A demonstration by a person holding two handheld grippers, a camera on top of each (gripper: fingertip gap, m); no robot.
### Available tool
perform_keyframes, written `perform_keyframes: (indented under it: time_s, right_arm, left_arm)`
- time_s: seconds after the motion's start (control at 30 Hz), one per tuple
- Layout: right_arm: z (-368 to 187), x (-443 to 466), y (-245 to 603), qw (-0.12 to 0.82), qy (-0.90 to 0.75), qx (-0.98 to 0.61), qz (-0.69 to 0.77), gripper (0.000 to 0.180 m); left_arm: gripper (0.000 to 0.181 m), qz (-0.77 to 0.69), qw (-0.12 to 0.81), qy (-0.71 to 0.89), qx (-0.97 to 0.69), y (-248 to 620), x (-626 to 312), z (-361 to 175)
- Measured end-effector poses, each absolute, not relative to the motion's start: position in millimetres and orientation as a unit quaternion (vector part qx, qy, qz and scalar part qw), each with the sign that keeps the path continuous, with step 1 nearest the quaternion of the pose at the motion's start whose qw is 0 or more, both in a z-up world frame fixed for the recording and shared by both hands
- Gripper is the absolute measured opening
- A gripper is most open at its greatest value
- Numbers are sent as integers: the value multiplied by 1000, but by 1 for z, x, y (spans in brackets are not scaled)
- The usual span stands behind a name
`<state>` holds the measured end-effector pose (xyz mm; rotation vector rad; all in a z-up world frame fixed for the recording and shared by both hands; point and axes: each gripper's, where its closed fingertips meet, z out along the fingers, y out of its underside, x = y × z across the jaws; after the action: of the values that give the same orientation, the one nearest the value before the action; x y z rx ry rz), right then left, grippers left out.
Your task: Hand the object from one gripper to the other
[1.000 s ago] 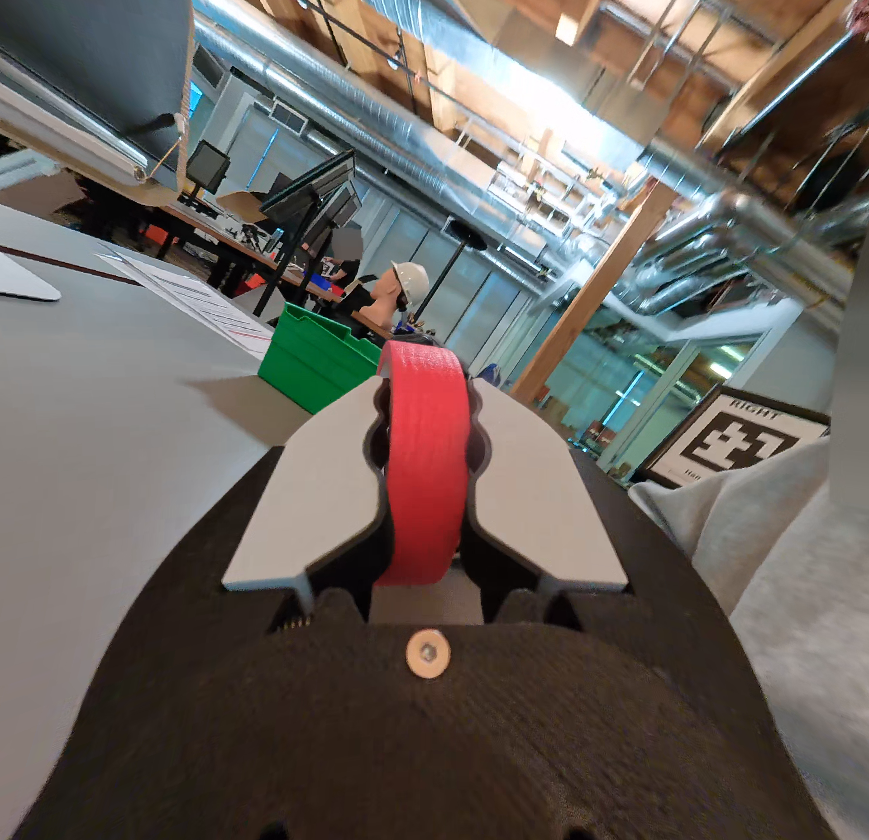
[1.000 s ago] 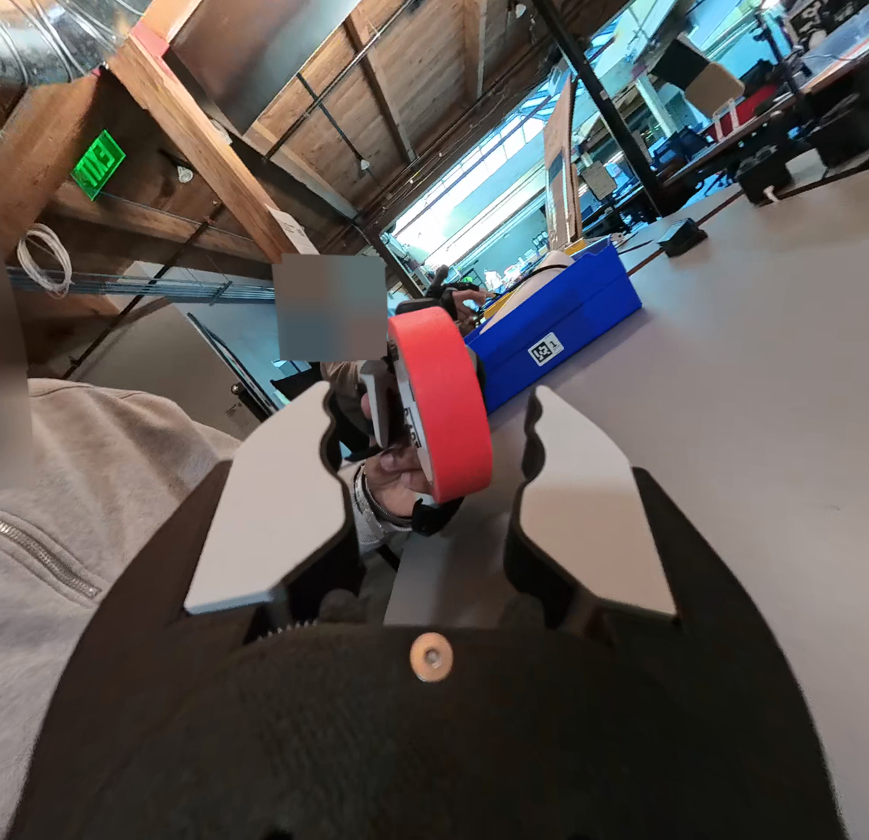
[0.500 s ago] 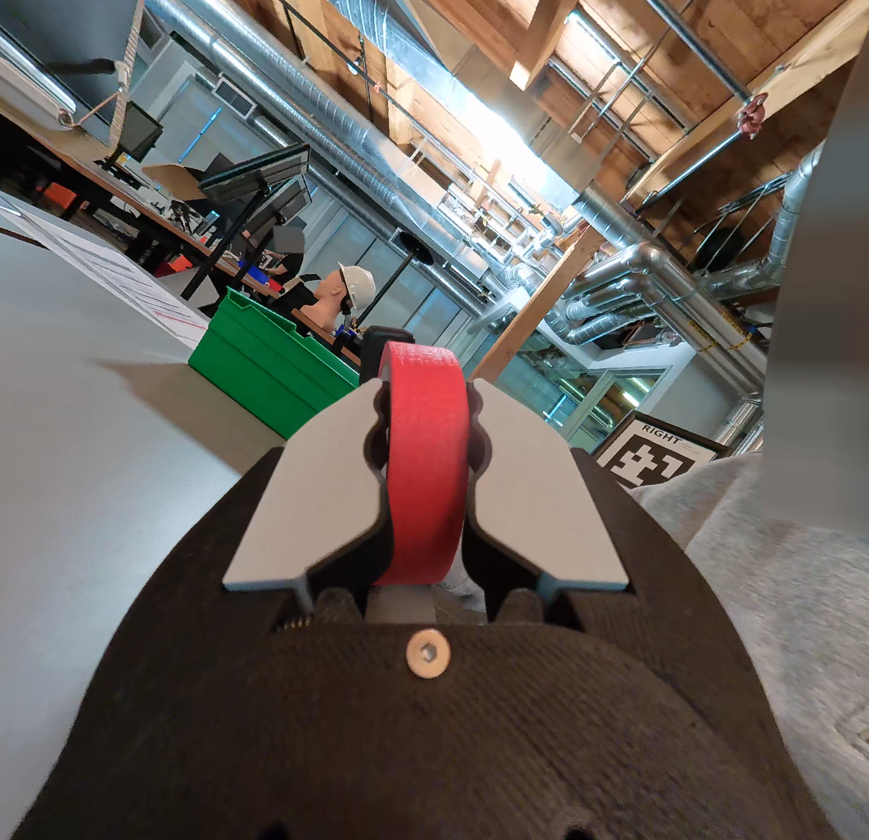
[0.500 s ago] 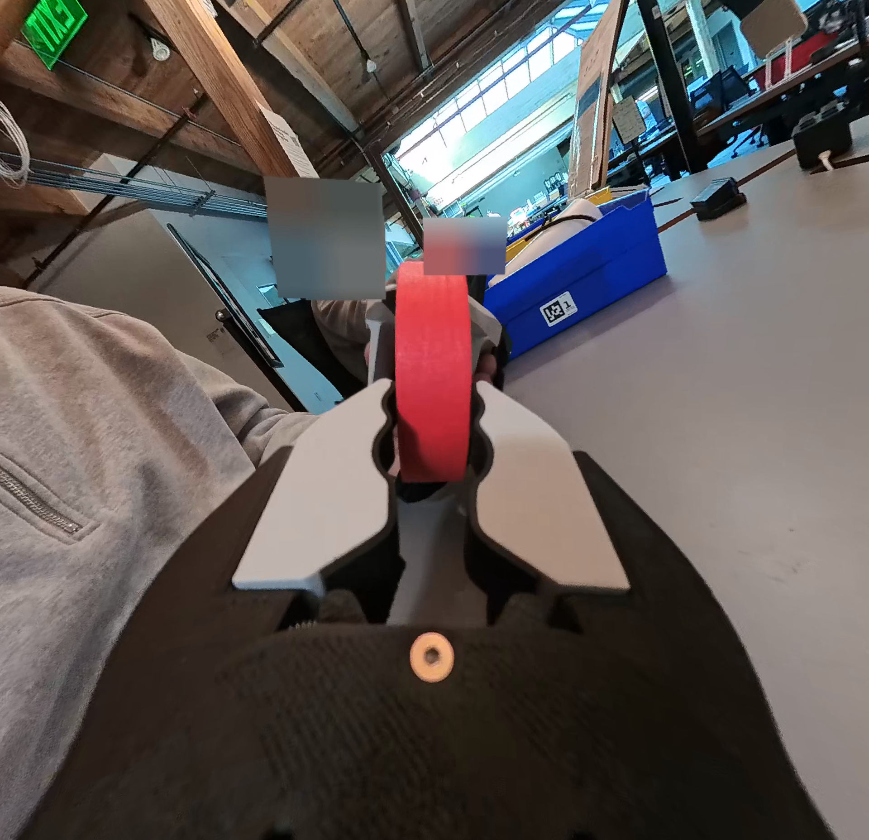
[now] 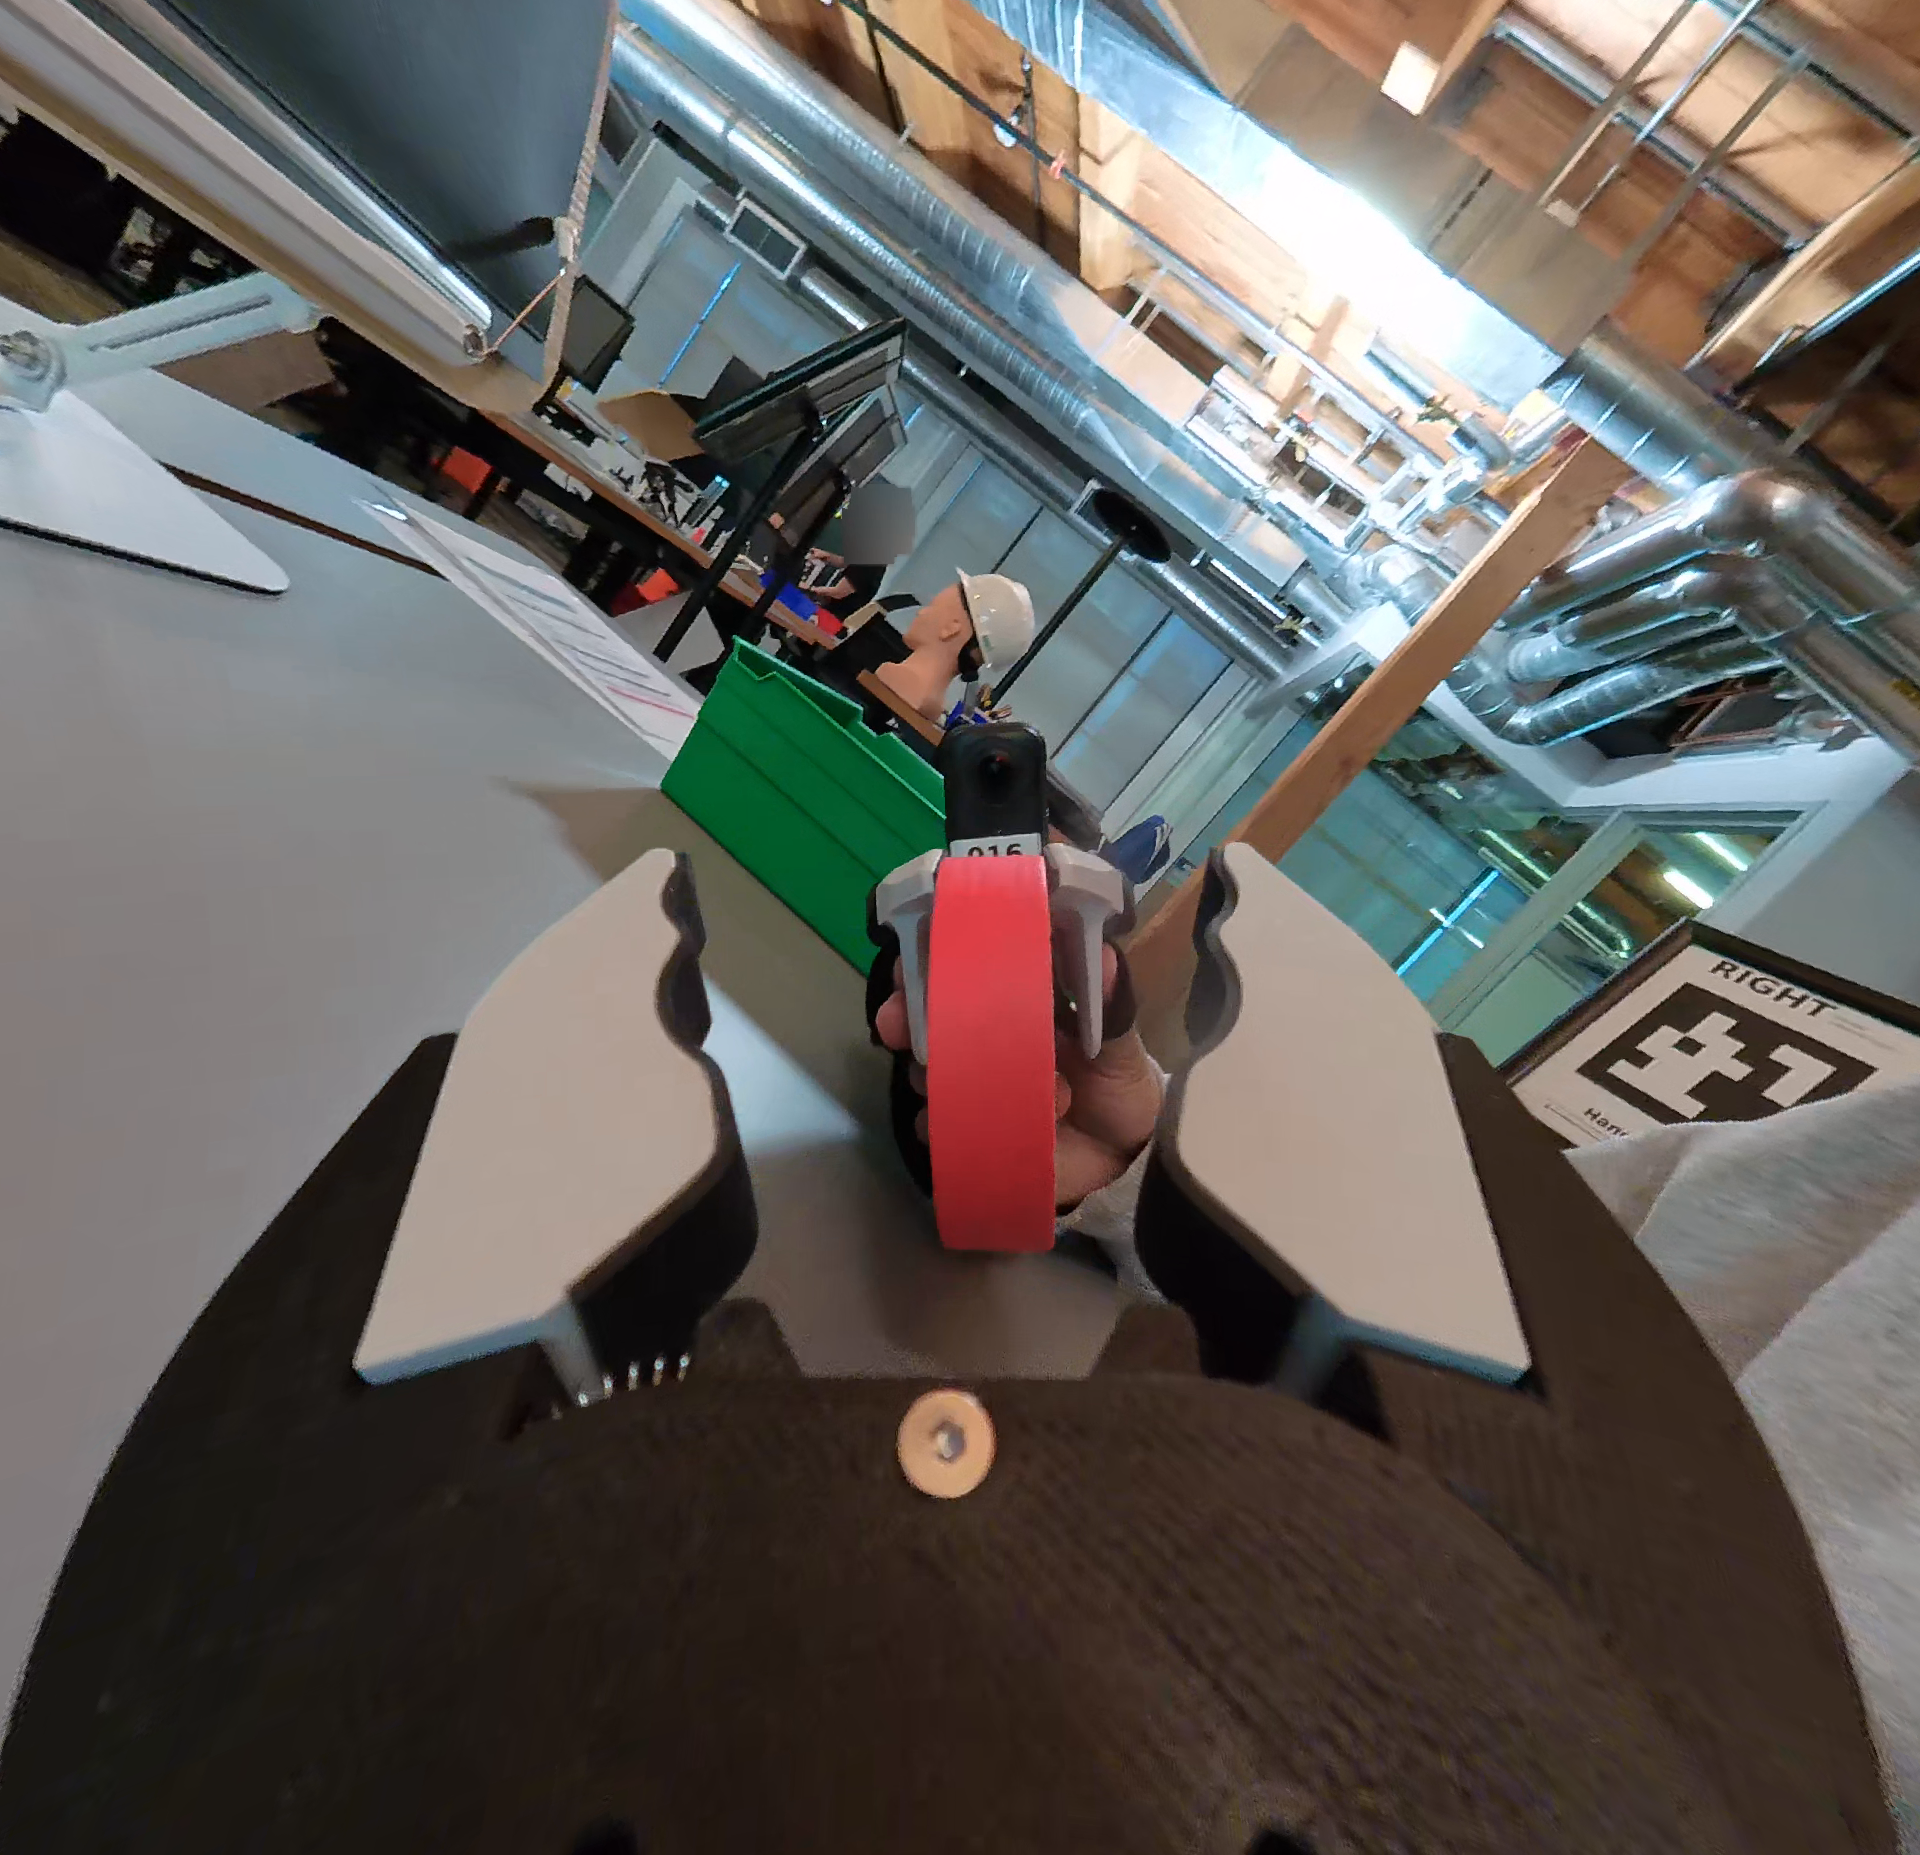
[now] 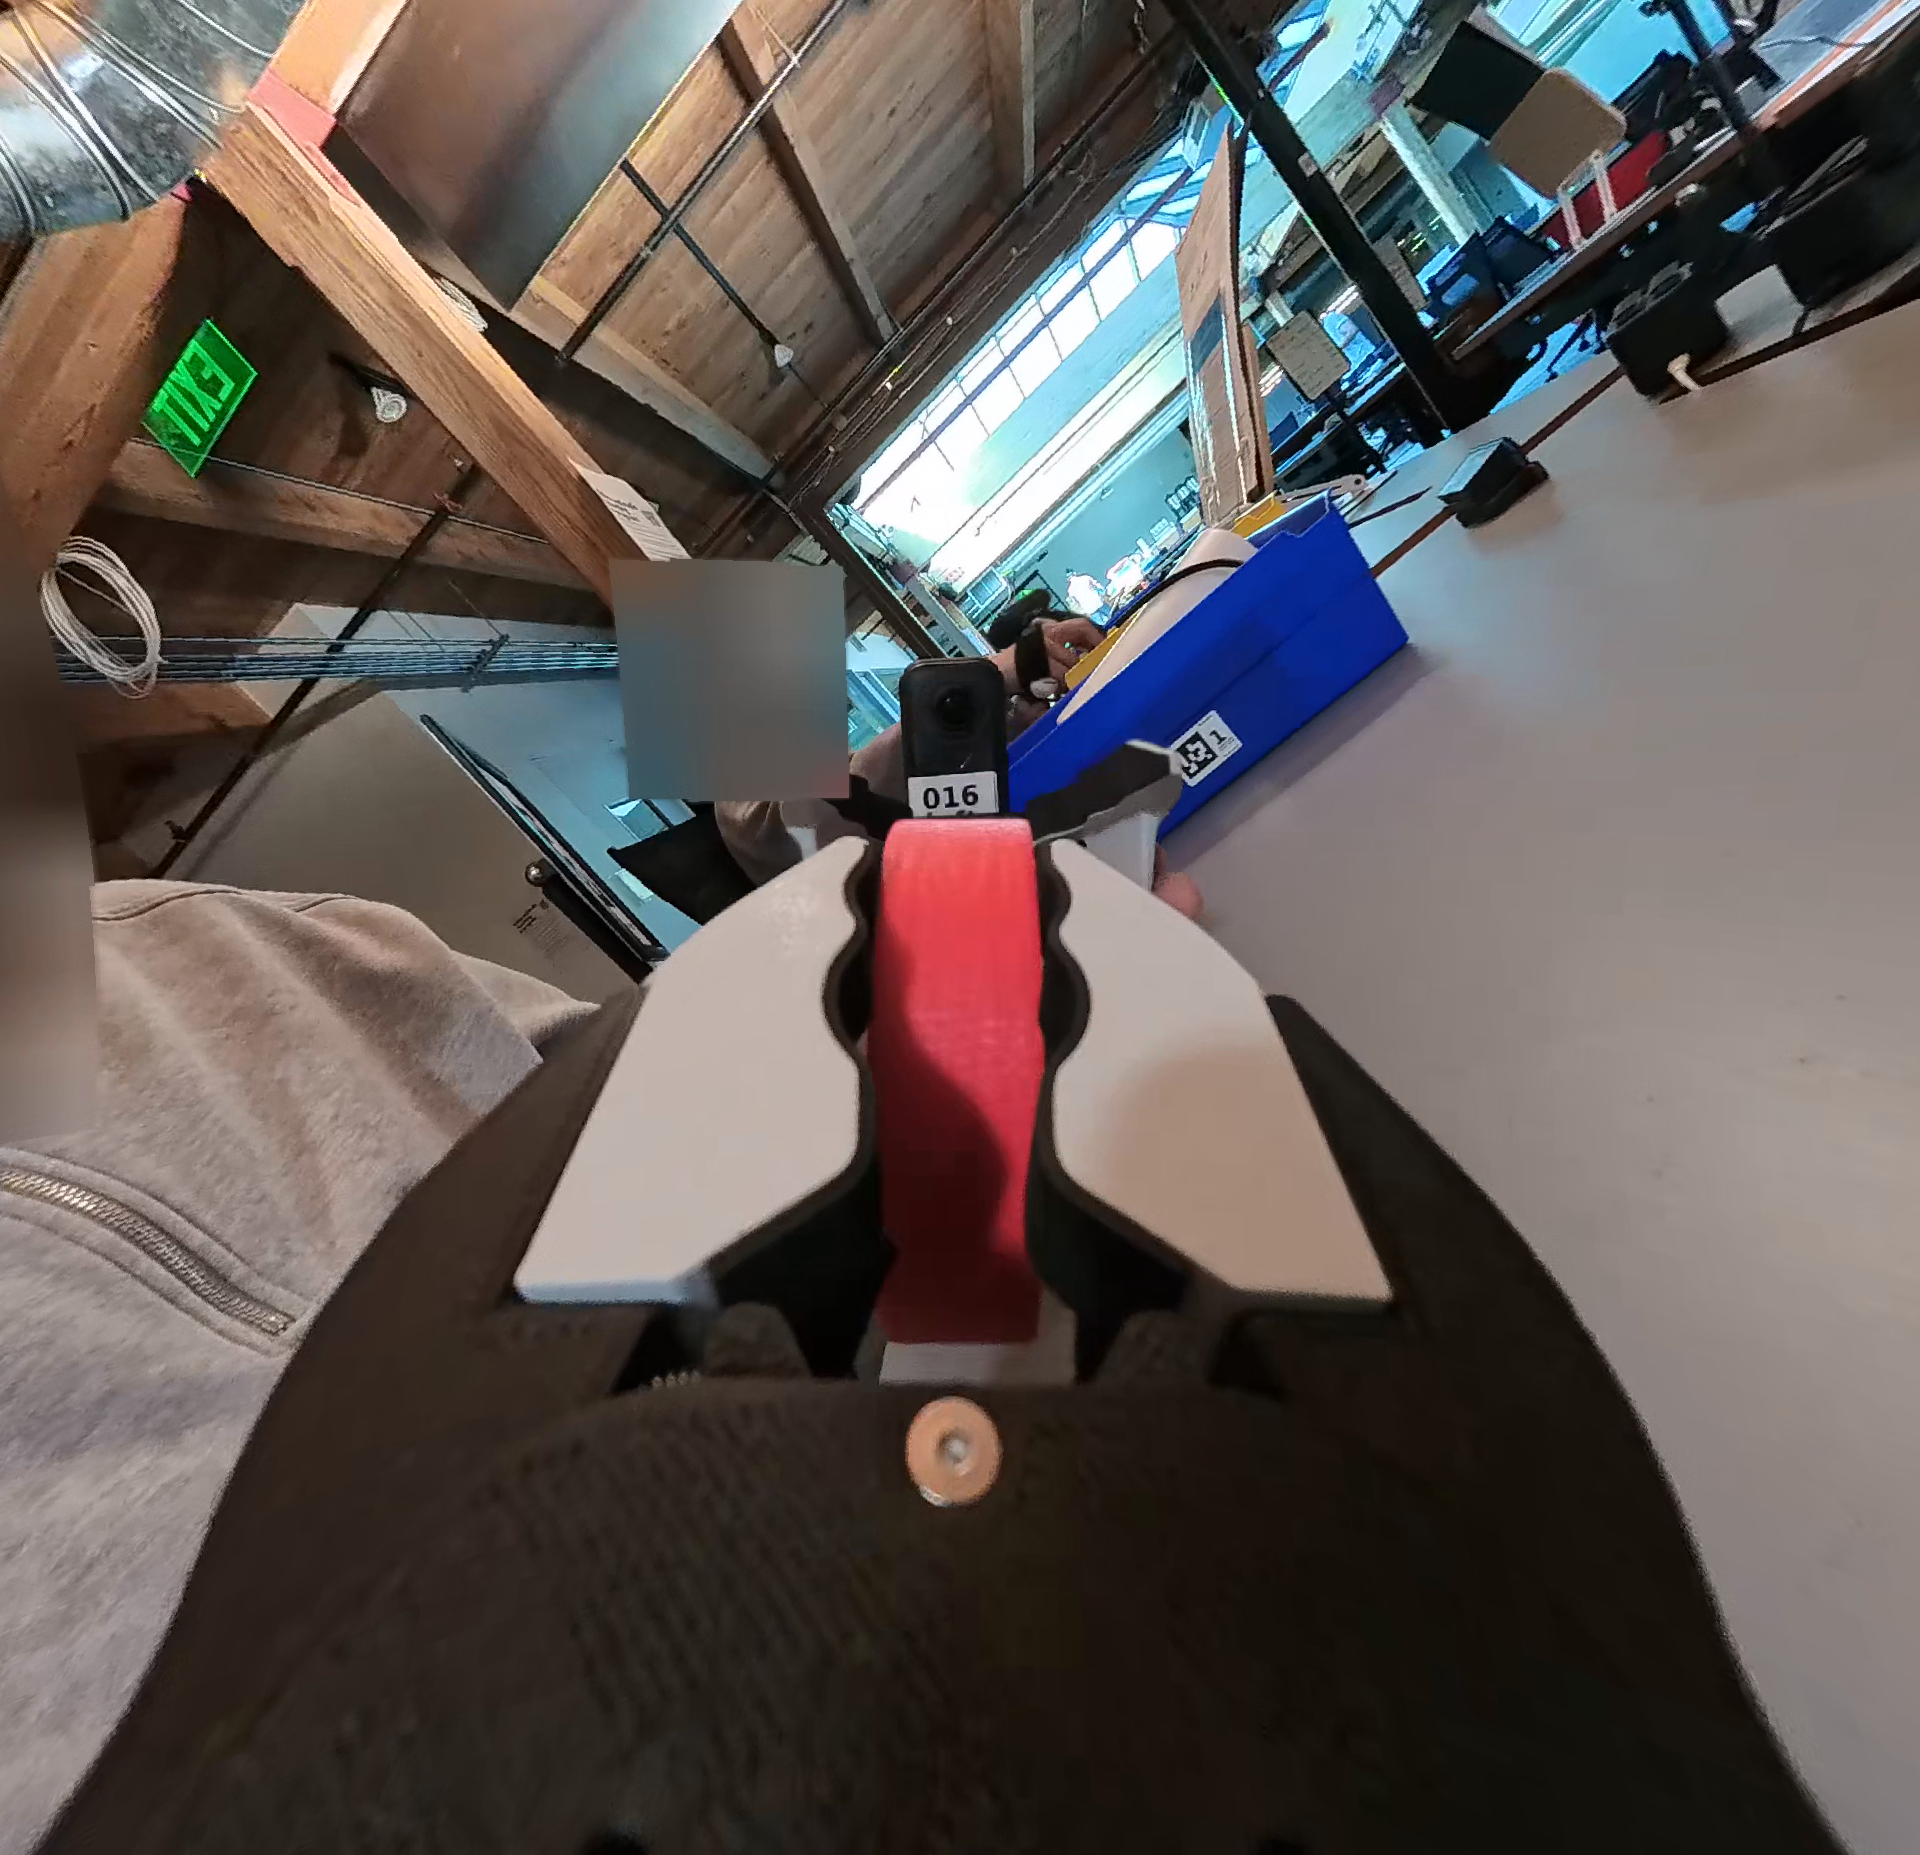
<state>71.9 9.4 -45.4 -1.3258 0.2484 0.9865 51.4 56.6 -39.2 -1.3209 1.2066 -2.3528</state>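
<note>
A red roll of tape (image 6: pixel 956 1067) stands on edge between my right gripper's (image 6: pixel 956 891) pads, which press on both of its sides. In the left wrist view the same red roll (image 5: pixel 992 1052) is held by the right gripper's grey fingers (image 5: pixel 1081 964), a little beyond my own fingertips. My left gripper (image 5: pixel 945 901) is wide open, with clear gaps between its pads and the roll. The left gripper's open finger (image 6: pixel 1127 818) shows just behind the roll in the right wrist view. Both grippers are above the grey table (image 5: pixel 208 818).
A green bin (image 5: pixel 800 787) stands on the table behind the roll in the left wrist view. A blue bin (image 6: pixel 1247 662) stands on the table (image 6: pixel 1610 766) in the right wrist view. A grey sleeve (image 6: pixel 260 1130) fills the left. A white stand base (image 5: pixel 114 517) lies far left.
The right gripper came up and shut on the red roll while the left still held it. The left gripper has now opened wide and drawn back, leaving the roll in the right gripper.
</note>
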Motion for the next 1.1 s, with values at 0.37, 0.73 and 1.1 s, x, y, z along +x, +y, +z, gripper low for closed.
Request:
perform_keyframes:
  time_s: [0.37, 0.73, 1.1]
  right_arm:
    - [-44, 77, 8, 680, 113, -592, 417, 29]
    - [-39, 95, 2, 696, 149, -552, 434, 29]
    - [-44, 88, 9, 716, 129, -612, 310, 29]
  left_arm:
    - [82, -730, 24, 493, -473, 27, 52, -73]
    - [48, -671, -140, 550, -477, -14, 34, -106]
    - [35, -658, -132, 516, -532, 1, 42, -114]
